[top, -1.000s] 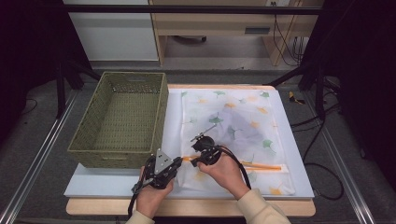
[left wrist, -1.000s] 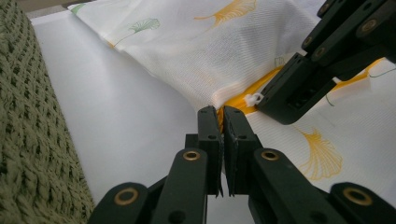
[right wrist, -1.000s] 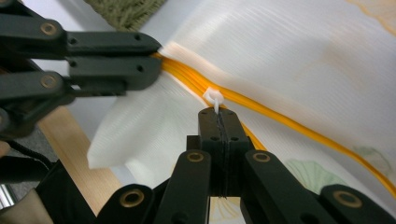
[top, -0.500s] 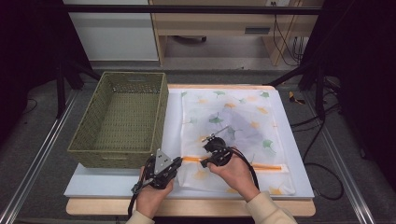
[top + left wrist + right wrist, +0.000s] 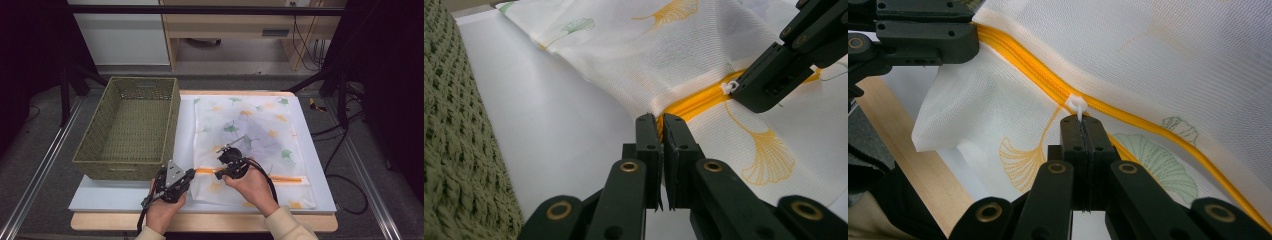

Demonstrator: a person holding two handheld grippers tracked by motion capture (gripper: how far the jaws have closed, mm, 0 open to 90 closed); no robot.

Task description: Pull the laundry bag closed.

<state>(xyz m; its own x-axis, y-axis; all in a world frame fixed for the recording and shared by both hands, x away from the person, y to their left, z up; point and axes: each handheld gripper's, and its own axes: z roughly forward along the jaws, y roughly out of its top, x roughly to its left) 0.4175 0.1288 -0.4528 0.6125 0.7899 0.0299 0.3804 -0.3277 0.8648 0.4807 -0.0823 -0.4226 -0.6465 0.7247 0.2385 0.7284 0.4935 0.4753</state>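
The right gripper (image 5: 1082, 122) pinches the white zipper pull (image 5: 1076, 105). The left gripper (image 5: 659, 120) clamps the orange zipper's (image 5: 1023, 67) left end. The white leaf-print mesh bag (image 5: 255, 130) lies flat on the table (image 5: 325, 200), just right of a green woven basket (image 5: 130, 125).

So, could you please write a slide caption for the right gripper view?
Right hand-held gripper shut on the white zipper pull of a ginkgo-print mesh bag.
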